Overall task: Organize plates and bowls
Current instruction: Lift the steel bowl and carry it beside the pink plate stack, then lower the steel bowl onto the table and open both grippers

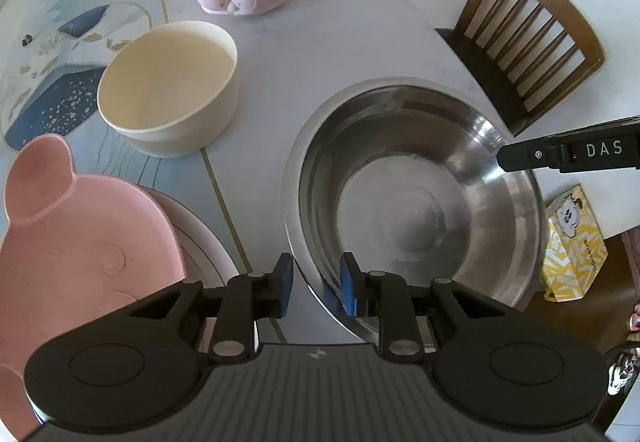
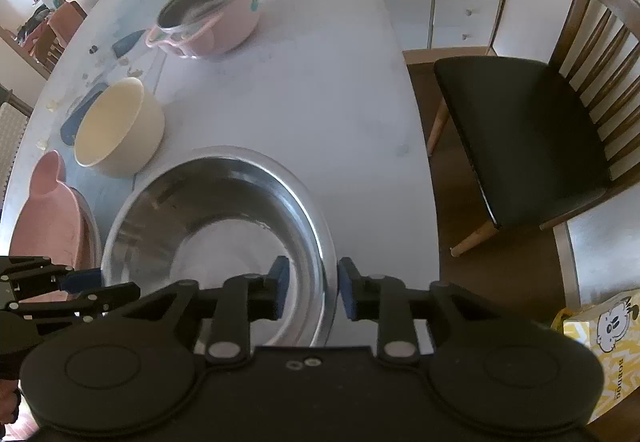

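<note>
The steel bowl (image 1: 416, 198) is straddled at its rim by two open grippers.

On the table (image 1: 320, 42), between the pink plate (image 1: 76, 242) and the chair (image 1: 532, 42), the bowl sits. The left gripper (image 1: 316, 286) and right gripper (image 2: 312, 288) are held apart around the rim; both should be squeezed together, then lifted evenly.

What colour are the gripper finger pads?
Blue pads, clearest in the left wrist view, straddling the steel bowl rim.
</note>
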`<state>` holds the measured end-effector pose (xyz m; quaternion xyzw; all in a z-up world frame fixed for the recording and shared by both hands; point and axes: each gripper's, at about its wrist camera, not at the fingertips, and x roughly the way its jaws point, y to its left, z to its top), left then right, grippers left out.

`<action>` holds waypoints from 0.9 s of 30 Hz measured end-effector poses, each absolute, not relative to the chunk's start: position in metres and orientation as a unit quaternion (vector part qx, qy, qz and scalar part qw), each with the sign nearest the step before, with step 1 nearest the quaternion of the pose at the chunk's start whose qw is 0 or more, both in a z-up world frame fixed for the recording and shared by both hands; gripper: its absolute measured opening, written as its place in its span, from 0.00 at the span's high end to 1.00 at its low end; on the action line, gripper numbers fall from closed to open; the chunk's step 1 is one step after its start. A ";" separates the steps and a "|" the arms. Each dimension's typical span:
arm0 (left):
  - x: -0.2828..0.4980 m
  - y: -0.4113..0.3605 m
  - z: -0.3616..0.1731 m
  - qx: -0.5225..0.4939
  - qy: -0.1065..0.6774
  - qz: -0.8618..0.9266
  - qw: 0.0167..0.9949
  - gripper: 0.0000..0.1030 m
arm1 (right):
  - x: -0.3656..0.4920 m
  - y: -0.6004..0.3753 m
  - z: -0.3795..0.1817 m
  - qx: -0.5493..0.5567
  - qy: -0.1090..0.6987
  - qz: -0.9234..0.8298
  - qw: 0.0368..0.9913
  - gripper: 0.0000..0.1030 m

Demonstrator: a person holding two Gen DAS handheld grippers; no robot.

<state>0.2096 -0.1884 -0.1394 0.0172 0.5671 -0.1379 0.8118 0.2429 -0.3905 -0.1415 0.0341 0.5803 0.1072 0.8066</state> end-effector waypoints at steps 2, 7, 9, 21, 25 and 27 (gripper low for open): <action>0.209 -0.185 -0.133 0.010 0.562 -0.142 0.815 0.73 | 0.242 -0.387 -0.134 0.029 0.577 0.109 0.809 0.66; 0.209 -0.175 -0.112 -0.007 0.545 -0.149 0.825 0.73 | 0.238 -0.379 -0.111 0.025 0.564 0.121 0.816 0.63; 0.210 -0.171 -0.102 -0.013 0.536 -0.152 0.830 0.72 | 0.238 -0.374 -0.102 0.021 0.558 0.127 0.820 0.61; 0.241 -0.141 -0.028 -0.030 0.456 -0.138 0.879 0.38 | 0.257 -0.355 -0.046 0.007 0.509 0.147 0.848 0.38; 0.261 -0.135 -0.006 -0.015 0.427 -0.117 0.897 0.32 | 0.275 -0.348 -0.032 0.000 0.491 0.148 0.858 0.33; 0.271 -0.134 0.000 -0.005 0.414 -0.106 0.904 0.31 | 0.285 -0.345 -0.028 -0.004 0.483 0.146 0.864 0.28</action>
